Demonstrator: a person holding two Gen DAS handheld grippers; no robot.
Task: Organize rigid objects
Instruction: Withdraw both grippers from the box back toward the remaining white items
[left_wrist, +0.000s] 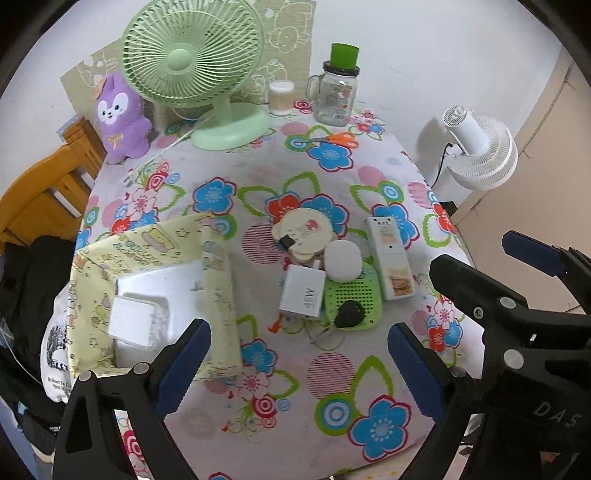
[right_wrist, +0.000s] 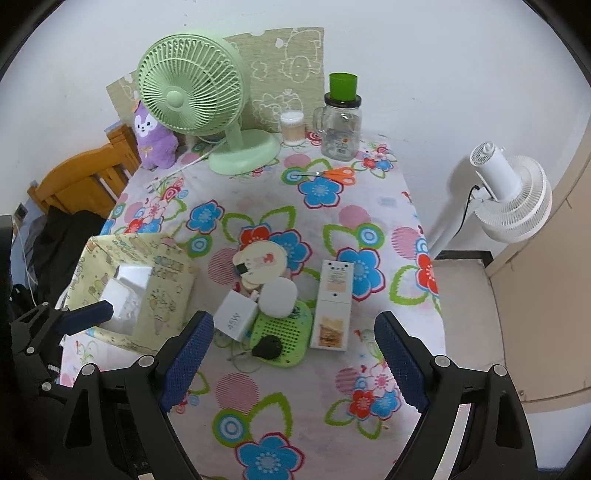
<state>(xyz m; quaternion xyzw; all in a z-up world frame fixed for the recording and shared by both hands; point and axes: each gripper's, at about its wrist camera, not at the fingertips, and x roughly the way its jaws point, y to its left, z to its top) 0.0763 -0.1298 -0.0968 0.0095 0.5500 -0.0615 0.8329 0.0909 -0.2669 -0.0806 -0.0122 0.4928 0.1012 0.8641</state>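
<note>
Spread wide with nothing between the fingers, the left gripper is held above the near part of the flowered surface, and the right gripper is likewise held apart and empty over it. A cluster of rigid items is gathered near the middle: a white charger block leans on a green perforated pad, a white oval case is stacked on them, a round cartoon-printed disc lies behind, and a tall white box lies just beside the pad. A yellow fabric bin holding white boxes is seen to the left. A green fan stands at the back.
</note>
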